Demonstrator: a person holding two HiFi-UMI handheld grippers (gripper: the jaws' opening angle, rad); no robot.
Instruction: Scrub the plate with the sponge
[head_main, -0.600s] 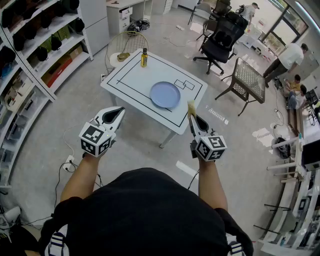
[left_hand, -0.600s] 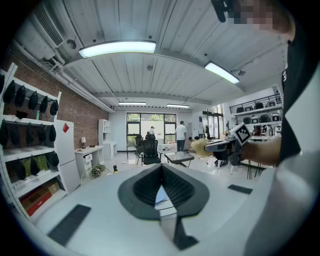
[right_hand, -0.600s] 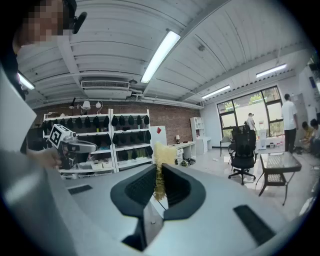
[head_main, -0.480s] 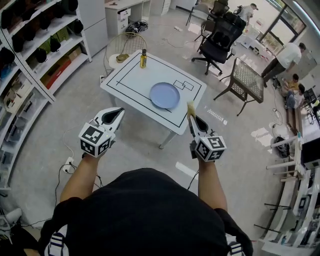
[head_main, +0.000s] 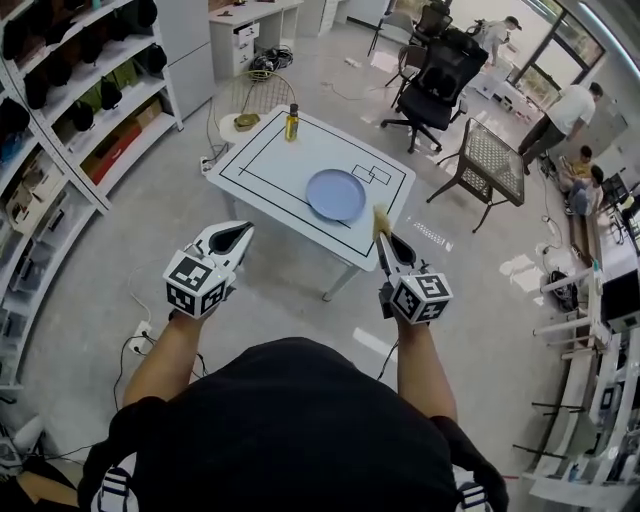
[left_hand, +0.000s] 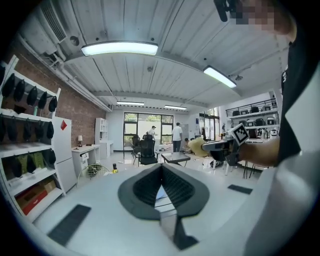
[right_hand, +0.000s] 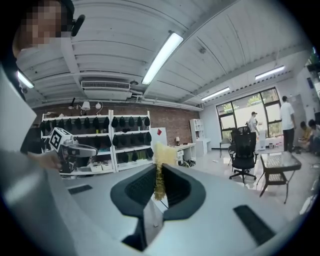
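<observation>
Jaws of the left gripper (left_hand: 161, 172) are pressed together with nothing between them. Those of the right gripper (right_hand: 159, 175) are clamped on the yellow sponge (right_hand: 161, 157), whose frayed top stands up above the dark pads.

From the head view, the person holds both grippers out in front of the body, side by side and well apart, each pointing roughly level toward the white table (head_main: 262, 160). The left gripper is over the floor, short of the table. The sponge overlaps the table's near right edge in the picture, and whether it is over the table cannot be told. The pale blue plate (head_main: 336, 194) lies flat on the table, toward its right side, apart from both grippers and untouched. A small bottle (head_main: 292, 122) stands upright at the far edge. Beyond the table are a black office chair (head_main: 440, 70) and a mesh-topped side table (head_main: 493, 160), and shelves (head_main: 70, 110) run along the left wall.

Against the pictures from about half a second before, little differs. The grippers keep the same pose and the same spacing, the left one shut and the right one holding the sponge as before. The table, plate and bottle sit slightly lower and further right in the head view, and the left gripper a touch lower too. The plate's place on the table is unchanged.
</observation>
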